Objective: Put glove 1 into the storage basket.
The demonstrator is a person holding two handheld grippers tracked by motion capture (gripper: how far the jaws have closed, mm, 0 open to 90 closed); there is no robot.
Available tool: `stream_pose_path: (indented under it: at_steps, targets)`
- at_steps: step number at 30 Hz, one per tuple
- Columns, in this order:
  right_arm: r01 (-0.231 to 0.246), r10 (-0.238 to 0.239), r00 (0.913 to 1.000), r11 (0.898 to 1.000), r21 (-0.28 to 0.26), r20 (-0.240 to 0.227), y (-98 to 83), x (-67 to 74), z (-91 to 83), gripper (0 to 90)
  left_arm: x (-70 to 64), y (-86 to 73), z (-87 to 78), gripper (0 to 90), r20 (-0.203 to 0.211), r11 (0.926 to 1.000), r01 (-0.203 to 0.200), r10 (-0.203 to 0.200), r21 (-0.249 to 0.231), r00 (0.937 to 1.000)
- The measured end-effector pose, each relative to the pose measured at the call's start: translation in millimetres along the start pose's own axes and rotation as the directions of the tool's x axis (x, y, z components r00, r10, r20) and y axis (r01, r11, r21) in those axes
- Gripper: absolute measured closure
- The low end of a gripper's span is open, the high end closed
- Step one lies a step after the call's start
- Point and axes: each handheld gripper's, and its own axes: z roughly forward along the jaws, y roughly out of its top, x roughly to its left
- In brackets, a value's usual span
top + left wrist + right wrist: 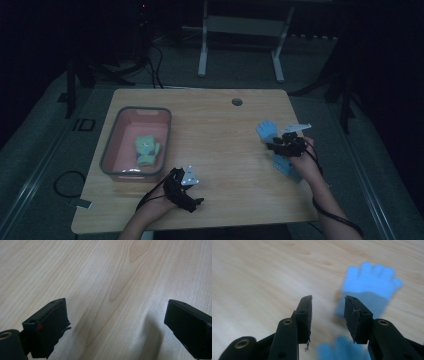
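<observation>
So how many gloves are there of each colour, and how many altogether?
Blue gloves: 2, one beyond the right hand-held gripper, one under that hand.
Green gloves: 1, in the pink bin.
Total: 3 gloves.

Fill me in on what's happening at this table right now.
A person works at a wooden table with a gripper in each hand. The right gripper hovers open over two blue gloves lying on the right side of the table, gripping nothing yet. The left gripper sits low near the front edge, jaws wide apart over bare wood. On the left, a pink bin already holds a green glove.
</observation>
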Motion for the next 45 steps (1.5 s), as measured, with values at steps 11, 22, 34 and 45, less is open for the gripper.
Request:
stream_pose_path:
  at_steps: [11, 22, 34, 45]
  targets:
    - [-0.024, 0.025, 0.9996, 0.999, 0.034, -0.015, 19.4, -43.5, 29.5, 61.0, -3.7, -8.3, -3.7, 5.5, -0.013, 0.9994, 0.025, -0.026, -0.025, 0.9996]
    - [-0.03, 0.027, 0.9988, 0.997, 0.076, 0.041, 8.9, -51.8, 61.9, 60.5, -3.4, -11.1, -4.1, 5.5, -0.014, 0.9989, 0.032, -0.032, -0.035, 0.9994]
    - [-0.178, 0.176, 0.9839, 0.977, 0.12, 0.032, 23.7, -42.5, 51.6, 86.6, -1.7, -11.9, -4.1, 5.5, -0.013, 0.9979, 0.043, -0.044, -0.049, 0.9989]
    - [-0.133, 0.133, 0.9911, 0.991, -0.006, -0.005, 52.2, 19.3, 0.6, 86.7, -3.3, -12.7, -1.4, 5.5, -0.015, 0.999, 0.034, -0.034, -0.028, 0.9993]
